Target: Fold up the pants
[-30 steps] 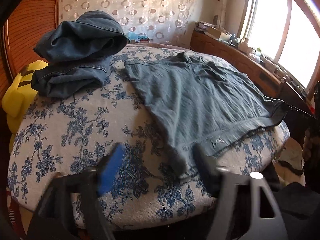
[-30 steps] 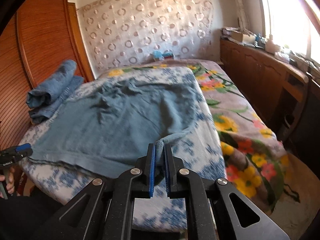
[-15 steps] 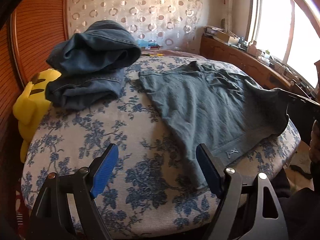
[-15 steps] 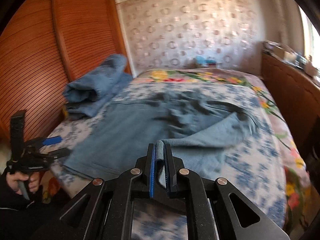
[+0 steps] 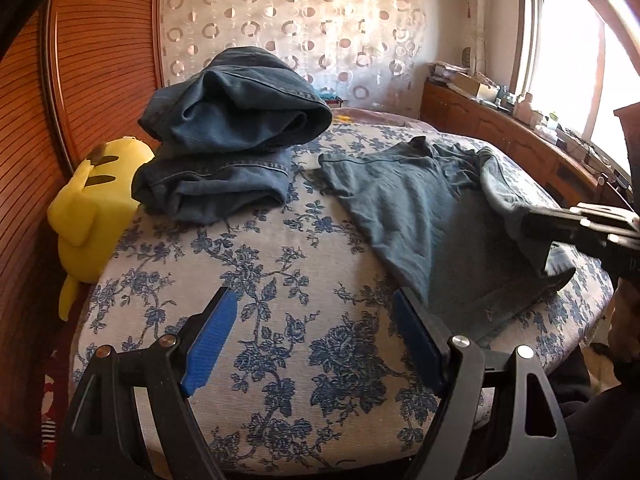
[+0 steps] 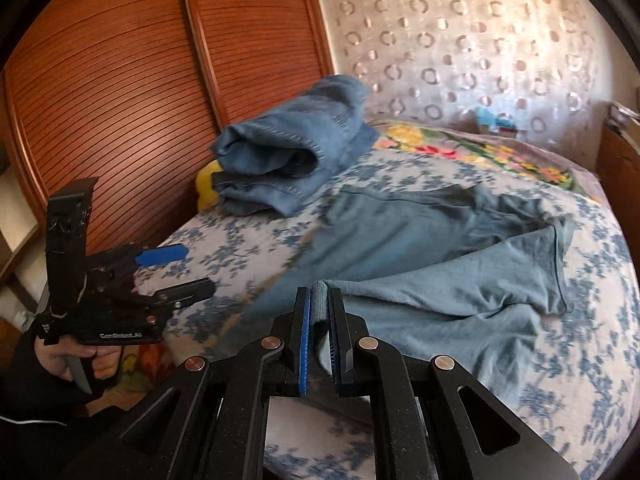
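Grey-blue pants (image 5: 416, 208) (image 6: 400, 240) lie spread on the flowered bed cover (image 5: 280, 264). My right gripper (image 6: 319, 300) is shut on a corner of the pants and holds that flap lifted over the rest of the fabric. In the left wrist view the right gripper (image 5: 532, 220) enters from the right edge with the cloth hanging from it. My left gripper (image 5: 312, 320) stands open above bare cover, just left of the pants' near edge, with nothing between its blue pads. The left gripper (image 6: 176, 272) also shows at the bed's left side, held by a hand.
A stack of folded blue jeans (image 5: 232, 136) (image 6: 292, 152) sits at the far left of the bed, beside a yellow plush toy (image 5: 92, 208). A wooden slatted wardrobe (image 6: 140, 80) lines the left. A wooden counter (image 5: 520, 136) runs under the window at right.
My right gripper has carried the pants corner leftward over the garment, folding a flap across it. The left gripper stayed open and has only drifted slightly near the bed's edge.
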Demonstrator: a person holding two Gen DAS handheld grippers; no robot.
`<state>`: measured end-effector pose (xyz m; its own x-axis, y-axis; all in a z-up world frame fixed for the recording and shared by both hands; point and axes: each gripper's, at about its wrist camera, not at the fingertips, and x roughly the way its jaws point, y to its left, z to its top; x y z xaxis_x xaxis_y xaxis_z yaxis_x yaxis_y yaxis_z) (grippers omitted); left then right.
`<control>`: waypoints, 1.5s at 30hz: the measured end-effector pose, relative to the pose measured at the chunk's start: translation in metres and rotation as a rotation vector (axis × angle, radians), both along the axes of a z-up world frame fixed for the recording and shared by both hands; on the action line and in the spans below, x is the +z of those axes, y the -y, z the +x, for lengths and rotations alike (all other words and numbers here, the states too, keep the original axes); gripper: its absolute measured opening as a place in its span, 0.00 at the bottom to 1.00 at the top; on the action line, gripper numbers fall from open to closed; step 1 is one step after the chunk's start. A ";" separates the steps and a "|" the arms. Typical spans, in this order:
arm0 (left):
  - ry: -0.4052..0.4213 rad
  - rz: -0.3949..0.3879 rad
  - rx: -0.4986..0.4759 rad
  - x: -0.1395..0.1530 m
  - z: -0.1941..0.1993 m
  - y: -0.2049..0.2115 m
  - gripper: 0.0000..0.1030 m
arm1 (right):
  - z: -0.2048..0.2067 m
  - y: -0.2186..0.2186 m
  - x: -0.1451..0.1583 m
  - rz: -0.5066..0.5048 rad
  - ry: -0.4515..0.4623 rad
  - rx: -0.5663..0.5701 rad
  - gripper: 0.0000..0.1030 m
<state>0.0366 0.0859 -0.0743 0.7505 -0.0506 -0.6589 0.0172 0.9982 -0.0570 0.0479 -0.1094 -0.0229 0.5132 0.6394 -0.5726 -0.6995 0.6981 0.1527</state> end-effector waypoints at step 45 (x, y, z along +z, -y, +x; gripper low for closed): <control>-0.066 -0.079 -0.331 0.003 0.021 0.096 0.11 | 0.067 0.111 -0.033 -0.115 0.038 -0.424 0.44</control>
